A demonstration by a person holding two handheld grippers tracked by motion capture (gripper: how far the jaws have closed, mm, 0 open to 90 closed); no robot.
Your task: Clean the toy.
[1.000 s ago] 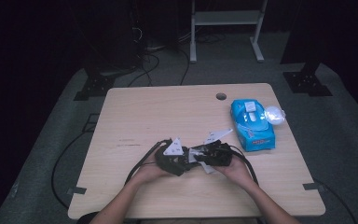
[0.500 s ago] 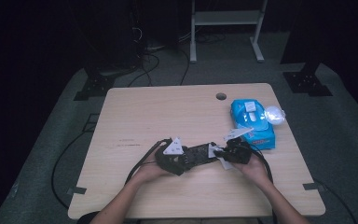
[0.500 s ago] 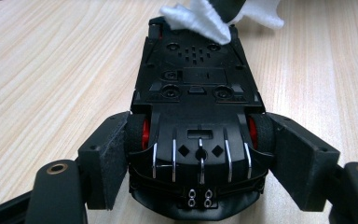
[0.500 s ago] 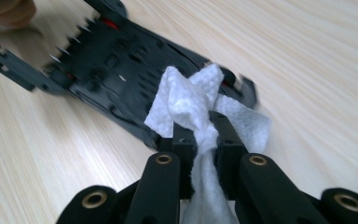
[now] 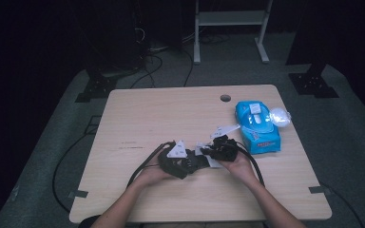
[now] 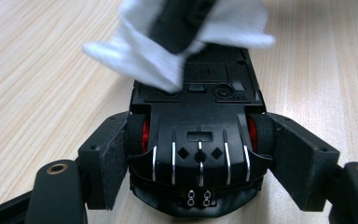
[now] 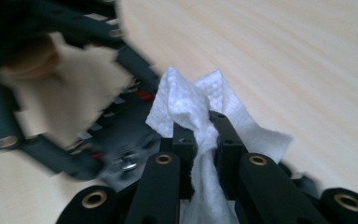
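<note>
I've got two tongs on the go, one in each hand, both at the near middle of the table (image 5: 138, 114).

My left gripper (image 6: 199, 154) is clamped on one black toy car (image 6: 198, 135), flipped so its underside faces up. The pads press on its flanks at the wheels; I can count two red wheel hubs, one on either side, and four silver ribs fanning across the near end of the chassis. From above, that same left gripper (image 5: 190, 164) sits just left of centre with the car in its grip.

My right gripper (image 7: 200, 135) has its jaws pinched narrow on one white wipe (image 7: 196, 116), which bunches up between the pads and spills out above and to the right of them. In the left gripper view the wipe (image 6: 135, 51) lies against the far part of the car's underside, blurred. In the high view the right gripper (image 5: 209, 153) meets the left one nose to nose, the wipe (image 5: 208, 156) showing white between them.

Off at the right side of the table there's one blue pack of wipes (image 5: 257, 126), well apart from my hands, with one clear crumpled bit of plastic (image 5: 280, 115) touching its far right corner. One round cable hole (image 5: 225, 98) sits near the far edge.
</note>
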